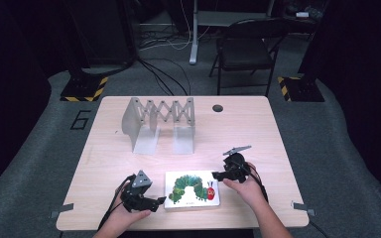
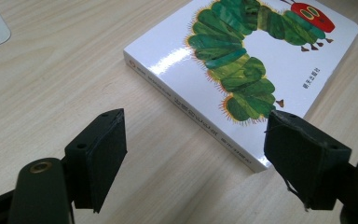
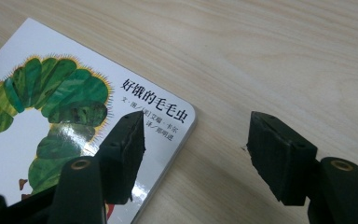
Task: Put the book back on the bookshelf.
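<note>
A white board book (image 1: 193, 191) with a green caterpillar on its cover lies flat near the table's front edge. My left gripper (image 1: 159, 201) sits at the book's left side, open. In the left gripper view the gripper (image 2: 193, 126) has the book (image 2: 242, 51) just ahead, with the near corner of the book's spine beside the right-hand jaw. My right gripper (image 1: 216, 175) is at the book's far right corner, open. In the right gripper view the gripper (image 3: 196, 122) has one jaw over the book's cover (image 3: 51, 102) and the other over bare wood; neither pad presses on the book.
A grey metal accordion rack (image 1: 158, 119) stands at the back left of the wooden table (image 1: 258, 134). A round cable hole (image 1: 218, 108) sits near the far edge. A black folding chair (image 1: 245, 47) and cables are on the floor beyond.
</note>
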Available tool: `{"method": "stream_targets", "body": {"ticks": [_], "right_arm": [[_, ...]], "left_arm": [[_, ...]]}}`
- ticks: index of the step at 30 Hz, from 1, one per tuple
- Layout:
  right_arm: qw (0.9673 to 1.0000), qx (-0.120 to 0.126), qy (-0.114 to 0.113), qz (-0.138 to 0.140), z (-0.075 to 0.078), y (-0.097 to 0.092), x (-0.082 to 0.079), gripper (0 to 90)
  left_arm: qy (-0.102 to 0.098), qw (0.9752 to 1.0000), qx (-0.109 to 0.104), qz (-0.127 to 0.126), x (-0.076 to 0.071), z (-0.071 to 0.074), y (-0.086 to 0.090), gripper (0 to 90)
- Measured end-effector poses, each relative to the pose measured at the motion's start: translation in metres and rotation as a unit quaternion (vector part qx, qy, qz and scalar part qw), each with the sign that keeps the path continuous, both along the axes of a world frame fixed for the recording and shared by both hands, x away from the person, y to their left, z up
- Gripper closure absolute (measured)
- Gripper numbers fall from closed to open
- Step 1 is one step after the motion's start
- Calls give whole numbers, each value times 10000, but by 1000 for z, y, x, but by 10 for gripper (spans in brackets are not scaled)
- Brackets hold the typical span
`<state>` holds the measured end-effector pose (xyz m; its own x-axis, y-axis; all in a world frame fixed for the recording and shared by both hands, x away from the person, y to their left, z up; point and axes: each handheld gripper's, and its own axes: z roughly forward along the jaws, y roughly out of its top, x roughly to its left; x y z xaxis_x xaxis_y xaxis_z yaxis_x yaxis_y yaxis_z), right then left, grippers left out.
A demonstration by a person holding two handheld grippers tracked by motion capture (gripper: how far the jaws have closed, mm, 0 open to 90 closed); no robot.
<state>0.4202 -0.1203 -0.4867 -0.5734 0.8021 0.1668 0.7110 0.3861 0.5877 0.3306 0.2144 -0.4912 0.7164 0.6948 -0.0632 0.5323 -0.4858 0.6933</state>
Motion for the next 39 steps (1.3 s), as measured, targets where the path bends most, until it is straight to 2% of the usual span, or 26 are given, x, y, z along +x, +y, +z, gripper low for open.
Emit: {"method": "stream_targets", "body": {"ticks": [2, 4, 6, 7, 10, 12, 13, 21, 26, 29, 39], "right_arm": [[10000, -24, -5, 42, 0, 2, 0, 360], [9999, -45, -89, 48, -1, 6, -1, 359], [9999, -27, -75, 93, 0, 6, -1, 358], [9999, -16, -85, 71, 0, 6, -1, 358], [10000, 60, -37, -4, -1, 5, 1, 358], [10000, 87, -9, -34, -2, 5, 2, 357], [10000, 86, 12, -19, -3, 5, 3, 357], [9999, 92, 105, -10, -9, 9, 8, 348], [9998, 64, 155, 70, -11, 12, 10, 345], [9998, 51, 202, 73, -13, 16, 11, 343], [9994, 124, 305, 67, -16, 18, 13, 337]], "left_arm": [[4, 10000, 18, -33, 0, -1, -1, 208], [115, 9999, -1, -107, -2, -4, -3, 210], [103, 9999, 26, -117, -2, -5, -4, 213], [181, 9996, 39, -189, -4, -8, -8, 213], [162, 9993, 148, -299, -6, -10, -14, 209], [165, 9992, 145, -345, -8, -12, -18, 205], [156, 9990, 205, -356, -8, -13, -19, 204], [225, 9986, 266, -389, -8, -18, -23, 202], [196, 9986, 295, -384, -9, -21, -26, 202], [248, 9982, 368, -396, -9, -23, -29, 202], [91, 9978, 469, -455, -9, -25, -32, 202]]}}
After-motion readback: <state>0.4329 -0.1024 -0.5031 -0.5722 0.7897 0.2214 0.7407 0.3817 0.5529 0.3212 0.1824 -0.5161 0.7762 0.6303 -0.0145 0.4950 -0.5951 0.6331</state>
